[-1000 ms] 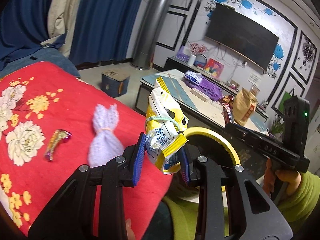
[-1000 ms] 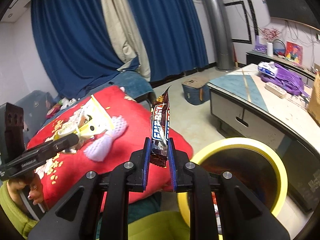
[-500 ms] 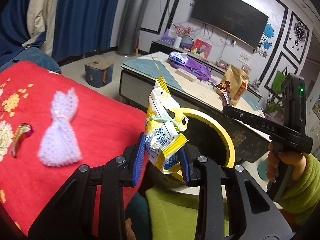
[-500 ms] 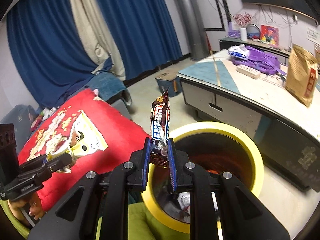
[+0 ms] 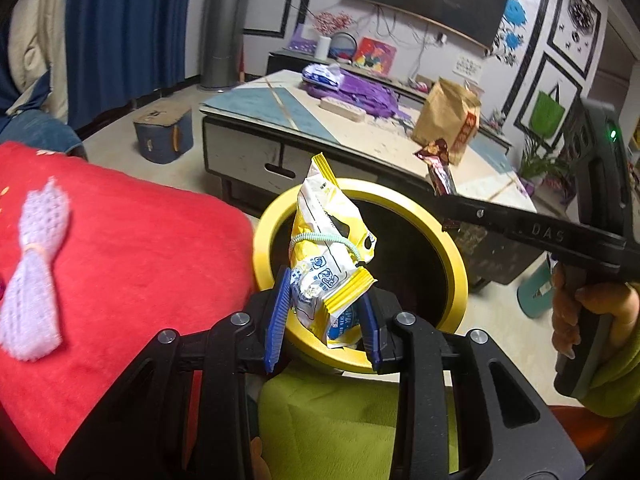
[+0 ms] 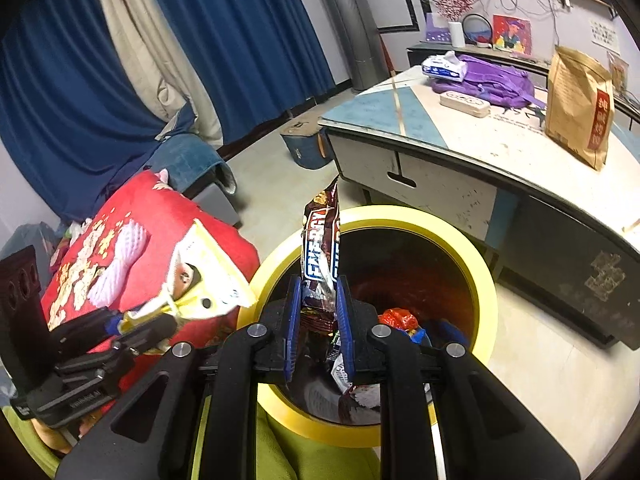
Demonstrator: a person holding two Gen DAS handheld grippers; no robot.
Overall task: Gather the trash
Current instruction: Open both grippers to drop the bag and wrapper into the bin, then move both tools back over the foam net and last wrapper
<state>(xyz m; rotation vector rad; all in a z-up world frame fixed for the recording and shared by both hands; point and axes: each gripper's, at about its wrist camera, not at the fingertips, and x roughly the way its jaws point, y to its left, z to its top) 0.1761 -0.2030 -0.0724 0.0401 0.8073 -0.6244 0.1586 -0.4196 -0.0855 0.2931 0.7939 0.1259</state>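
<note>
The crumpled yellow-and-white snack bag [image 5: 326, 256], cinched with a pale green elastic band, sits dead centre of the left wrist view, pinched between the blue pads of the left gripper [image 5: 324, 312]. Those tongs are clamped on its lower end, and the bag stands up in front of the dark mouth of the round yellow-rimmed trash bin [image 5: 456, 264]. In the right wrist view the same bag shows at the lower left [image 6: 208, 276], beside the bin's near-left rim.

Over on the right side, the right gripper [image 6: 318, 320] is closed on a dark brown energy-bar wrapper [image 6: 320, 256], held upright in the centre of the frame above the bin's opening. Down inside the bin [image 6: 484, 280], red, blue and white wrappers lie in a heap at the bottom. From the left wrist view that gripper reaches in from the right edge, the brown wrapper [image 5: 438, 168] sticking up at its tip, with the person's hand [image 5: 588, 316] in a green sleeve wrapped around the handle.

At the left of the left wrist view, a lilac mesh pouf [image 5: 34, 280] tied at its middle lies on the red blanket [image 5: 140, 248]. Behind the bin stands a low coffee table [image 6: 440, 136] carrying a brown paper bag [image 6: 580, 104] and a purple backpack [image 6: 492, 80].
</note>
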